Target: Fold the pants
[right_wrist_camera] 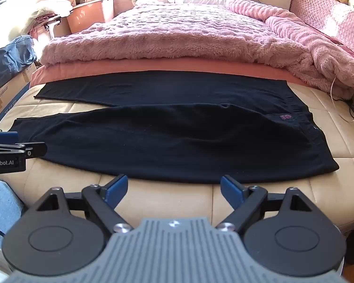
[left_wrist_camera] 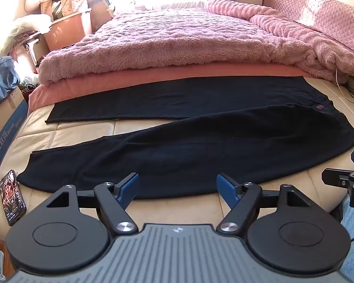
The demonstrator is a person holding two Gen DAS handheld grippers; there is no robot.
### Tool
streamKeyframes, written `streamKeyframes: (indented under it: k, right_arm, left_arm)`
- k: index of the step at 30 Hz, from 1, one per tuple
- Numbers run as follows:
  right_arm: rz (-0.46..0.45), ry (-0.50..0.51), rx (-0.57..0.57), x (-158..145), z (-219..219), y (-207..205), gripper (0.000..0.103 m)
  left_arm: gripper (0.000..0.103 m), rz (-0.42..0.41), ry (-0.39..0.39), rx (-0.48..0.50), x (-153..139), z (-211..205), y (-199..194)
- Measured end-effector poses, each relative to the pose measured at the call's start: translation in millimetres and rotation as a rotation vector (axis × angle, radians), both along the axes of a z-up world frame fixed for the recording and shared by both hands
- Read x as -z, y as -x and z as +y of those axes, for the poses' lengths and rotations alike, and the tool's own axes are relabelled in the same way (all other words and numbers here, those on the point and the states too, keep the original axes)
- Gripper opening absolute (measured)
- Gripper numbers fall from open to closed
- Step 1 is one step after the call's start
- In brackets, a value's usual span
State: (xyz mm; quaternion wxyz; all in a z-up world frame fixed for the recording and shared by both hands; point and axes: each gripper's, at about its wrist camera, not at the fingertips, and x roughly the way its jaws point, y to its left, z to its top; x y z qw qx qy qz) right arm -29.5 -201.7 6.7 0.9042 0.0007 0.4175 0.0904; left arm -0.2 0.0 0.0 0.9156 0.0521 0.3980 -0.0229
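Note:
Black pants [left_wrist_camera: 177,141] lie spread flat on the cream mattress [left_wrist_camera: 177,210], legs pointing left and splayed apart, waistband with a small pink label [left_wrist_camera: 320,106] at the right. My left gripper [left_wrist_camera: 177,184] hovers open just over the near edge of the closer leg, nothing between its blue pads. My right gripper [right_wrist_camera: 174,187] hovers open at the near hem of the pants [right_wrist_camera: 177,136], also holding nothing. Each gripper shows at the edge of the other's view: the right gripper [left_wrist_camera: 352,172] and the left gripper [right_wrist_camera: 9,148].
A fluffy pink blanket [left_wrist_camera: 177,47] is piled behind the pants. A phone [left_wrist_camera: 12,197] lies on the mattress at the near left. Cardboard boxes [left_wrist_camera: 9,122] stand left of the bed. A white cable [left_wrist_camera: 339,82] and black cables trail at the right. A denim-clad leg [right_wrist_camera: 2,202] is nearby.

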Motion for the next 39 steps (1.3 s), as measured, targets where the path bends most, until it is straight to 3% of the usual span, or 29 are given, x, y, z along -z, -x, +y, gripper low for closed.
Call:
streamKeyframes:
  k: [39]
  right_arm:
    - [0.013, -0.002, -0.010, 0, 3, -1, 0.082]
  left_arm:
    - [0.087, 0.007, -0.001, -0.002, -2, 1, 1]
